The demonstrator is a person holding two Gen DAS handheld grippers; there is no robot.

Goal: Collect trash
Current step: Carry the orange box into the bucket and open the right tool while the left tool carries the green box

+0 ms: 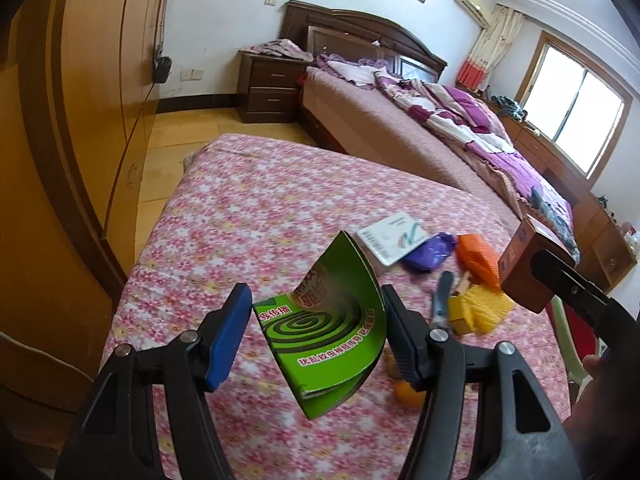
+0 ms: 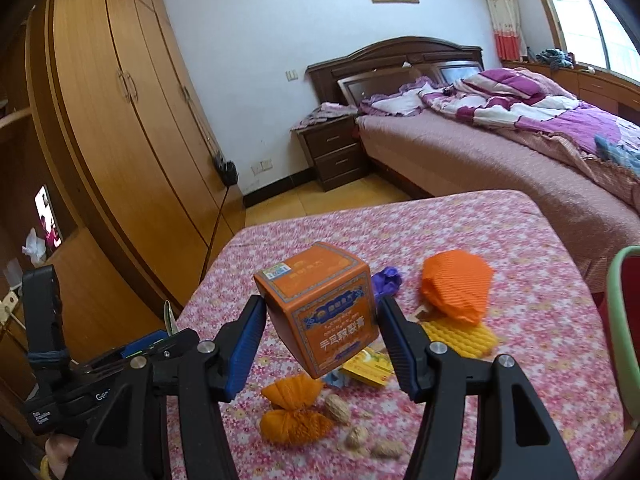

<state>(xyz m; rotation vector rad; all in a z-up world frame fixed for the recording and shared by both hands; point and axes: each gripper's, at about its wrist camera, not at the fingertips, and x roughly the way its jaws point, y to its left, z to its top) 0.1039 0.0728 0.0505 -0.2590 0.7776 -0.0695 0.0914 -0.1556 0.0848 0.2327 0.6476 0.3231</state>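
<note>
My left gripper point(image 1: 316, 300) is shut on a bent green mosquito-coil box point(image 1: 332, 344), held above the pink floral tablecloth point(image 1: 248, 220). My right gripper point(image 2: 322, 312) is shut on an orange cardboard box point(image 2: 316, 280), also lifted off the table; the left wrist view shows that box point(image 1: 520, 268) at the right. On the cloth lie an orange wrapper point(image 2: 456, 288), yellow foam mesh point(image 2: 460, 336), a purple wrapper point(image 2: 386, 280), an orange mesh bundle point(image 2: 294, 412), a small yellow box point(image 2: 368, 366), peanuts point(image 2: 336, 408) and a white card point(image 1: 392, 238).
A wooden wardrobe point(image 2: 132, 128) lines the left wall. Beyond the table stand a bed point(image 2: 500, 148) and a dark nightstand point(image 2: 332, 152). A green-rimmed chair point(image 2: 618, 312) sits at the table's right edge. Wooden floor point(image 1: 172, 148) shows between table and wardrobe.
</note>
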